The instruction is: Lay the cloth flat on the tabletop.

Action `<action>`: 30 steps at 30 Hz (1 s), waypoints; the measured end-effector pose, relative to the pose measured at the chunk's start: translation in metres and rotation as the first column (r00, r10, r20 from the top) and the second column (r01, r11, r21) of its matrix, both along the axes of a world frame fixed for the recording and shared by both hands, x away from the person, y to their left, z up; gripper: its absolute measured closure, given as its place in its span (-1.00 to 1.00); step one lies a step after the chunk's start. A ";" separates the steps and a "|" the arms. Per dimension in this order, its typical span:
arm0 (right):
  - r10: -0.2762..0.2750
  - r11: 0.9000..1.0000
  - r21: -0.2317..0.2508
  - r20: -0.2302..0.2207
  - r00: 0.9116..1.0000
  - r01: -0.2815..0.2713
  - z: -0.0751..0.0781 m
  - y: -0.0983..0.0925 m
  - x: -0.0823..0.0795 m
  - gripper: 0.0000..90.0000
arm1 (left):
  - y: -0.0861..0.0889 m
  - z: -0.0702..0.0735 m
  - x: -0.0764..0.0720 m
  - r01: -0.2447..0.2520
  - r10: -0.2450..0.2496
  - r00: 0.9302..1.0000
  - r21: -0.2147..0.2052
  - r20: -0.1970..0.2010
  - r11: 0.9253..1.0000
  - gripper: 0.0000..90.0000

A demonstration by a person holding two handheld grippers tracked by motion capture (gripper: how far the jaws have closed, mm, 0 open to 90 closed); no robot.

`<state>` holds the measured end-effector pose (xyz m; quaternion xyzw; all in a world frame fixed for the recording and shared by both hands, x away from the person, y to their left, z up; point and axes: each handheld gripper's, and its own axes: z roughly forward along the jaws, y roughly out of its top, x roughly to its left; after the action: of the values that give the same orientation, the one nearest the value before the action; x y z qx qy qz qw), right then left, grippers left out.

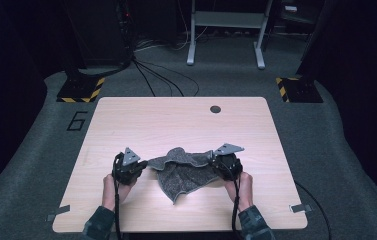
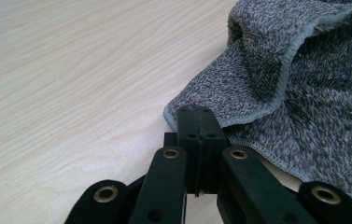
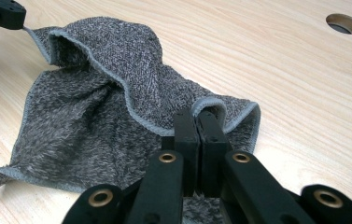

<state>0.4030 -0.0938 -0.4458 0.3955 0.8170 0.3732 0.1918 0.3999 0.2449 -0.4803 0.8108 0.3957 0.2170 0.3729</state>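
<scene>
I have the grey towel point(image 1: 186, 172) pinched at two corners: my left tongs point(image 2: 196, 122) are clamped on its near-left corner, my right tongs point(image 3: 199, 122) on the opposite corner. I judge this the lifting and spreading step. The cloth sags between the tongs, bunched along the edge I hold, its free part trailing toward me on the tabletop point(image 1: 176, 120). Its long axis runs from one pair of tongs to the other. Next, I think, I must draw the tongs apart evenly to pull that edge taut.
</scene>
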 end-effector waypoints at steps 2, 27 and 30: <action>0.002 1.000 -0.001 -0.003 1.000 -0.002 0.000 -0.001 0.001 0.97 | 0.001 -0.001 0.001 0.001 -0.001 1.000 -0.009 -0.006 1.000 1.00; 0.004 1.000 0.021 0.003 1.000 -0.004 0.007 0.004 0.002 0.98 | -0.047 -0.020 0.004 0.026 -0.026 0.999 0.006 -0.044 1.000 -0.29; 0.008 1.000 0.022 0.009 1.000 -0.008 0.009 0.003 0.002 0.98 | -0.056 -0.019 0.007 0.025 -0.024 0.999 0.053 -0.031 0.998 -0.29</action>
<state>0.4051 -0.0904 -0.4372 0.3928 0.8135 0.3849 0.1894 0.4070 0.1894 -0.4997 0.8283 0.3853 0.2107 0.3479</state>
